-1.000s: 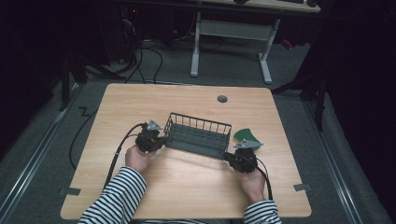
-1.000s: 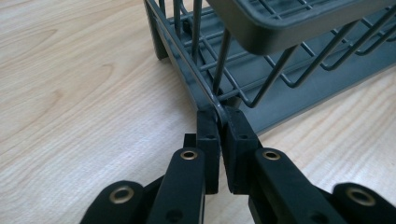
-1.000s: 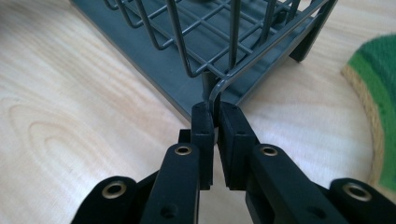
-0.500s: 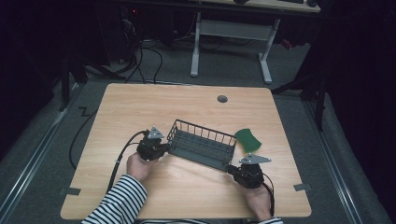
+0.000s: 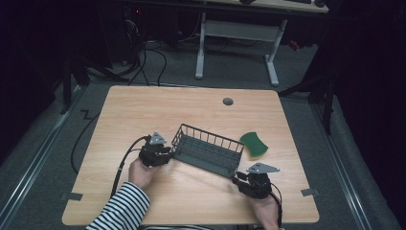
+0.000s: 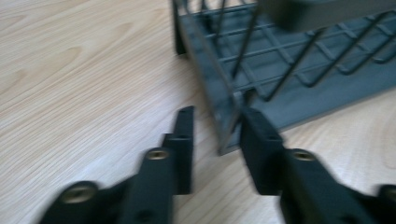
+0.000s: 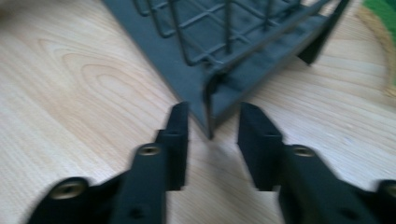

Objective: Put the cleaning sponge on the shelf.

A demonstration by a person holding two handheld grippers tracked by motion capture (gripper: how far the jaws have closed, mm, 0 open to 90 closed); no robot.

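A dark grey wire basket [image 5: 207, 149] lies slantwise on the wooden table [image 5: 143, 110]. My left gripper [image 5: 166, 155] is at its left end. In the left gripper view the gripper [image 6: 217, 116] stands open, with the basket's corner wall [image 6: 219, 102] between the jaws, close against the right one. At the near right corner sits my right gripper [image 5: 239, 180]. Its own view shows it [image 7: 215, 112] open too, the basket's corner [image 7: 210, 116] reaching in between the fingertips. A green sponge [image 5: 253, 143] lies on the table just past the basket's right end, and its edge [image 7: 385, 14] shows in the right gripper view.
A round grommet hole [image 5: 228, 101] marks the table's far middle. A cable [image 5: 122, 163] trails from the left gripper towards the near left edge. Beyond the table stands a white desk frame [image 5: 201, 48] over a dark floor with cables.
The basket has slid towards the person and turned, its right end nearer now. Both grippers came back with it, the right one farthest. The sponge, once partly hidden by the right gripper, lies uncovered.
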